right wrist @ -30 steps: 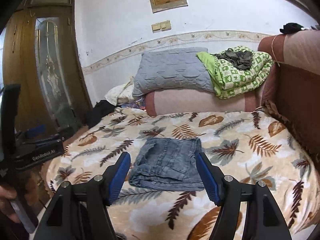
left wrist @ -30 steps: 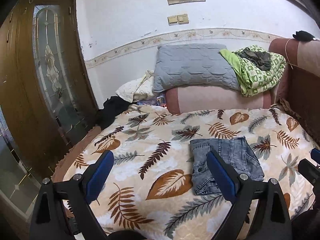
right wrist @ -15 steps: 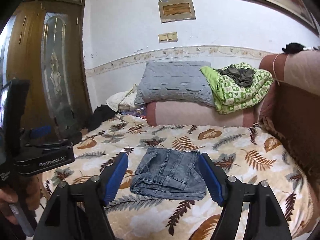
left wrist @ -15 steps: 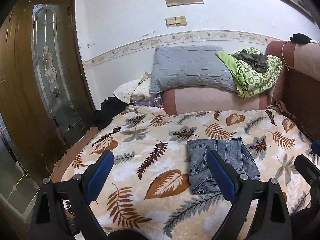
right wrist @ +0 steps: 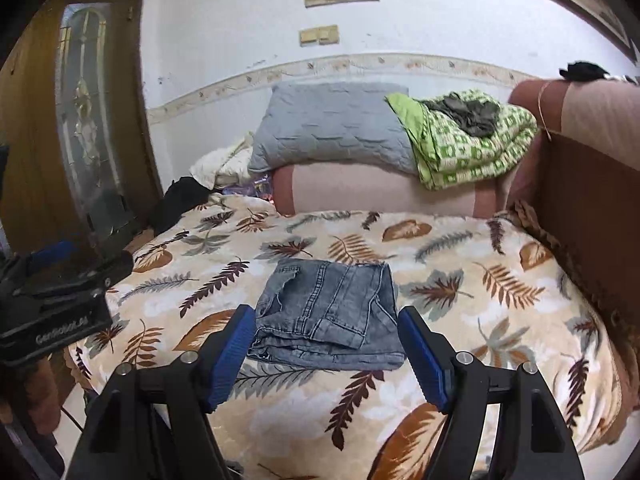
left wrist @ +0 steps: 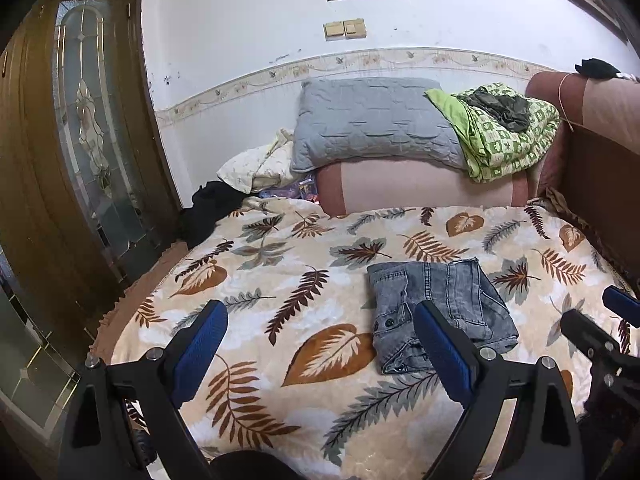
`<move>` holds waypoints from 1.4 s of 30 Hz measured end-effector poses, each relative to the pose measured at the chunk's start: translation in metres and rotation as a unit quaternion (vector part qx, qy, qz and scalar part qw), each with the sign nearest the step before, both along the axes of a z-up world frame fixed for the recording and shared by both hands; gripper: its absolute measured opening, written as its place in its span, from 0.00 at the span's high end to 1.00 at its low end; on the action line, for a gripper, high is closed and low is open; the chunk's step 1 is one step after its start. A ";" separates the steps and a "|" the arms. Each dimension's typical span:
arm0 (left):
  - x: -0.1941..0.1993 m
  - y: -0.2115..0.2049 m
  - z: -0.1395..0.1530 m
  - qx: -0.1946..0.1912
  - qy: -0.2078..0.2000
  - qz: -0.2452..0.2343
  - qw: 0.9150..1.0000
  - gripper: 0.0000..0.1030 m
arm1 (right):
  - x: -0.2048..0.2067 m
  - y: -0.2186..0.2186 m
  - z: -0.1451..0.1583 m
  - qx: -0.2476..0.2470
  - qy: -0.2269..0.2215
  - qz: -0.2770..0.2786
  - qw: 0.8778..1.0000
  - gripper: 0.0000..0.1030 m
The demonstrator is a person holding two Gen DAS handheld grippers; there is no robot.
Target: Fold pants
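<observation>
Both hand-held grippers — left (left wrist: 320, 344), right (right wrist: 326, 354) — wide apart, empty, short of the folded jeans (right wrist: 332, 312)

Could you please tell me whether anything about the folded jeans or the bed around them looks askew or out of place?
The folded grey denim pants lie compact on the leaf-print blanket, but the fold is loose: the layers at the near edge are uneven and a buttoned corner sticks out. Nothing looks spilled or damaged.
</observation>
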State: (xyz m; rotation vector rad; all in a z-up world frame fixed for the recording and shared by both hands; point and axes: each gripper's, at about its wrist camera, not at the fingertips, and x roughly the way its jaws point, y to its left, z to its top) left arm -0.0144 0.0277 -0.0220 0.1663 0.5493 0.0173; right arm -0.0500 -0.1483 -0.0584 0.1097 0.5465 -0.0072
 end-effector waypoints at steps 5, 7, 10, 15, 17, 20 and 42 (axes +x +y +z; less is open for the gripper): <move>0.002 0.003 -0.005 -0.004 0.008 0.001 1.000 0.09 | 0.000 -0.002 0.005 0.012 -0.005 -0.005 1.000 0.26; 0.003 0.004 -0.006 -0.005 0.011 0.001 1.000 0.09 | 0.000 0.001 0.006 0.005 -0.008 -0.006 1.000 0.26; 0.004 0.006 -0.009 -0.007 0.015 0.002 1.000 0.09 | 0.000 0.003 0.006 0.004 -0.008 -0.003 1.000 0.26; 0.006 0.006 -0.011 -0.009 0.021 0.003 1.000 0.09 | -0.001 0.005 0.007 0.000 -0.013 -0.004 1.000 0.26; 0.006 0.006 -0.011 -0.009 0.022 0.002 1.000 0.09 | -0.001 0.005 0.007 0.000 -0.015 -0.005 1.000 0.26; 0.006 0.006 -0.011 -0.009 0.023 0.000 1.000 0.09 | -0.001 0.005 0.007 0.002 -0.014 -0.003 1.000 0.26; 0.002 0.009 -0.004 -0.019 0.018 -0.005 1.000 0.09 | -0.003 0.012 0.015 -0.009 -0.028 0.004 1.000 0.26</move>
